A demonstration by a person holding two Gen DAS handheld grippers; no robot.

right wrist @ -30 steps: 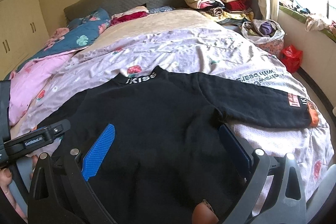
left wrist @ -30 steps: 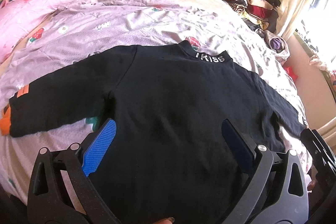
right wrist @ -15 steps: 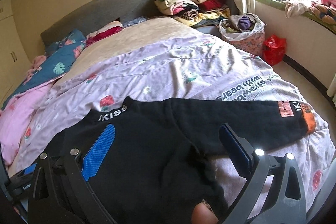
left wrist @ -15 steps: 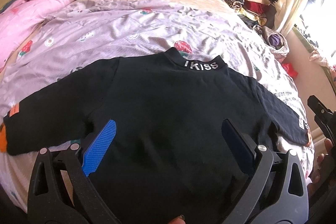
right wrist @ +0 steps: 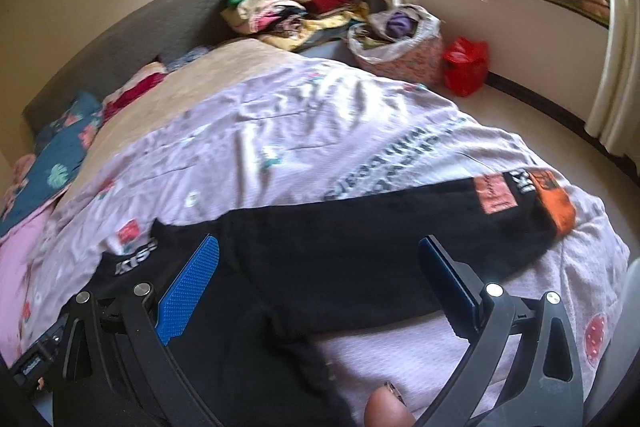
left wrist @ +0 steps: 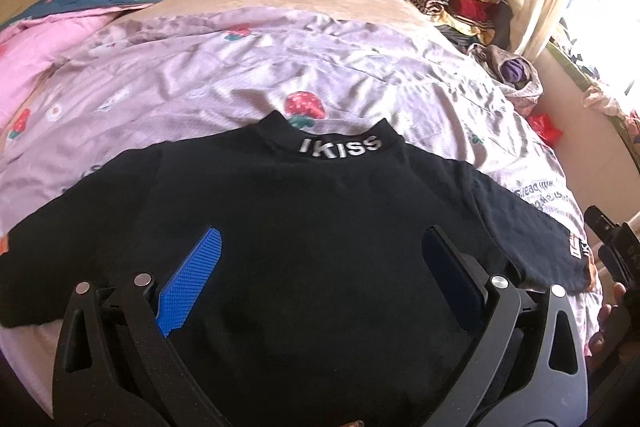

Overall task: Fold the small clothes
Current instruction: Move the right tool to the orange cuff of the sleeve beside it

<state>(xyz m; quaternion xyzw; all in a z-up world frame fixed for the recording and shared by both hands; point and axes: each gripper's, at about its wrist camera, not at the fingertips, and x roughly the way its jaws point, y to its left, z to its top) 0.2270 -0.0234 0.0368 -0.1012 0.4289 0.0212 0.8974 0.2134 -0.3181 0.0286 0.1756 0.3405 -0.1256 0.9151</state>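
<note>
Left wrist view: black sweater (left wrist: 320, 227) spread flat, front down toward camera, on lilac duvet (left wrist: 240, 67); white "IKISS" collar (left wrist: 340, 147) at far edge.
Left gripper (left wrist: 320, 283): jaws wide apart, nothing between them, over the sweater body.
Right wrist view: motion-blurred; right sleeve (right wrist: 380, 239) stretched out to the right, orange cuff (right wrist: 554, 203) near the bed's right edge.
Right gripper (right wrist: 320, 283): jaws spread, holding nothing, above the sleeve near the armpit.
Fingertip (right wrist: 386, 409): at near edge of right view.
Far side: stack of folded clothes (right wrist: 296, 7) by headboard; red bag (right wrist: 466, 65) on floor.
</note>
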